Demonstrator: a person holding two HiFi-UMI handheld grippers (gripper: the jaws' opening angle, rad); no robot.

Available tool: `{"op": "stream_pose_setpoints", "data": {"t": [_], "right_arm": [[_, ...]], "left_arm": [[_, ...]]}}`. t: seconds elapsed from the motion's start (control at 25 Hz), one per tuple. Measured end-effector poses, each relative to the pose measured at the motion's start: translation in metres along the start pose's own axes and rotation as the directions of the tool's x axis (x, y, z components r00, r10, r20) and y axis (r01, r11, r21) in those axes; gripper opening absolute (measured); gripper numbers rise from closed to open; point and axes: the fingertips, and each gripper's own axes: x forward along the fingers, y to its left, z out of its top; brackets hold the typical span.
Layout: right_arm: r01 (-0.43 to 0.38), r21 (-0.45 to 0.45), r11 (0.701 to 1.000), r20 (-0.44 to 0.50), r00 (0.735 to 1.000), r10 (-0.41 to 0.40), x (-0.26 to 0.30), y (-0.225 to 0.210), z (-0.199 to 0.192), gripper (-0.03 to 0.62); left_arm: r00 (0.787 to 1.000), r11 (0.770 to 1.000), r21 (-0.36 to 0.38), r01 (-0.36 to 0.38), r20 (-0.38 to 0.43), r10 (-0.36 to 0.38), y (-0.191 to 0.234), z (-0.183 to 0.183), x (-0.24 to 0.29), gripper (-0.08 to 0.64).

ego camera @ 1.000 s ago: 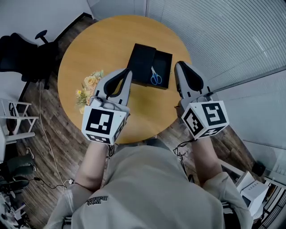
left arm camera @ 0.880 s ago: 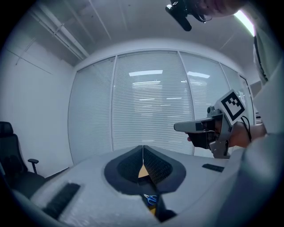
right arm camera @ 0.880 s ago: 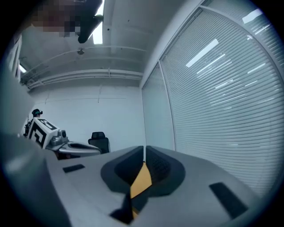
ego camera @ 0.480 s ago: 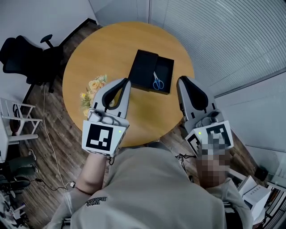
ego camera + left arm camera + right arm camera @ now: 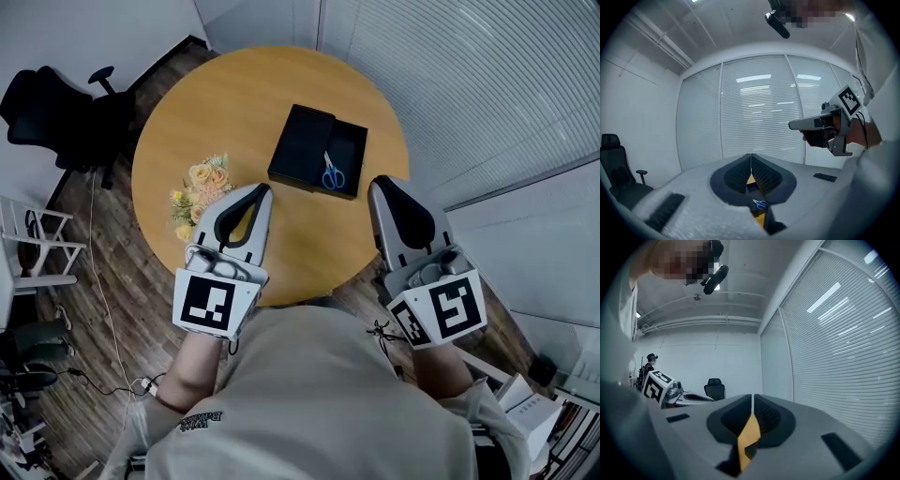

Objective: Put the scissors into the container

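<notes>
Grey plastic jaws on the left gripper (image 5: 266, 190) are pressing together with nothing between them. The right gripper (image 5: 374, 184) is doing the same, and both are hovering over the near edge of the round wooden table (image 5: 234, 103). Just ahead of the two tips, nearer the right one, the black container (image 5: 352, 142) is sitting open. The blue-handled scissors (image 5: 331, 174) are lying inside its open half, blades pointing away from the grippers. Beside the left gripper's outer flank a small bunch of flowers (image 5: 199, 192) is resting. The scissors are probably going to feel light and stiff, with slick metal blades. The neck just above the plastic loops is looking like the surest place to pinch. Since they are lying in the container, the task is appearing finished.
</notes>
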Motion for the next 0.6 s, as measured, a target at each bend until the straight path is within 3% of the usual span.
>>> {"op": "stream_pose_setpoints", "data": {"t": [0.16,0.6], "right_arm": [[0.004,-0.051,0.999,-0.028,1.000,-0.006,-0.003,0.006,-0.009,0.038],[0.000,0.007,1.000,-0.041,0.999,0.000,-0.003,0.005,-0.014,0.038]], "left_arm": [[1.000,1.000,-0.004,0.002,-0.009,-0.002,-0.001,-0.003,-0.004,0.023],[0.999,1.000,0.006,0.014,-0.030,-0.013,-0.003,-0.006,-0.002,0.023]]}}
